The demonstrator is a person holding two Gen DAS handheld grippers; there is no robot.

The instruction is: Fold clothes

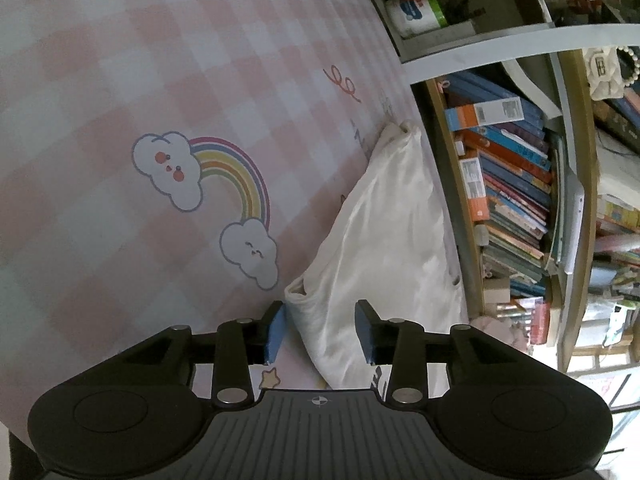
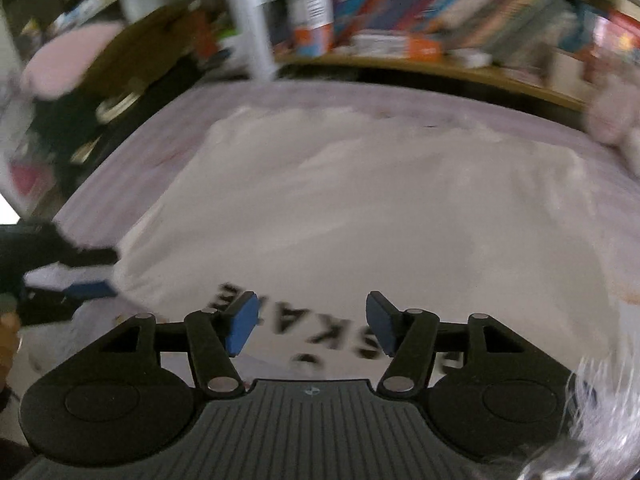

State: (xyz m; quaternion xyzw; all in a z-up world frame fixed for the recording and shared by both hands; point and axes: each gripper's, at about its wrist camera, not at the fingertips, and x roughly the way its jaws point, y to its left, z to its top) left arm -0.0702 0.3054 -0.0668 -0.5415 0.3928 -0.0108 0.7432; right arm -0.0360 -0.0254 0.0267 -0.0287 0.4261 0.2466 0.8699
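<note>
A white garment (image 1: 380, 240) lies in a long folded strip on the right side of the bed, close to its edge. My left gripper (image 1: 320, 332) hovers over the garment's near corner, open, with the cloth lying loose between the blue pads and neither pad pressing on it. The right wrist view is blurred: the same white garment (image 2: 360, 208) spreads wide there, black letters (image 2: 320, 336) showing at its near edge. My right gripper (image 2: 312, 324) stands open above the lettering, holding nothing. The left gripper (image 2: 76, 280) shows at the far left edge.
The bed sheet (image 1: 120, 80) is pink checked with a rainbow and clouds (image 1: 208, 184). A bookshelf (image 1: 512, 184) packed with books stands right beside the bed's edge, with a white post (image 2: 248, 20). A pink soft thing (image 2: 68, 60) lies at the left.
</note>
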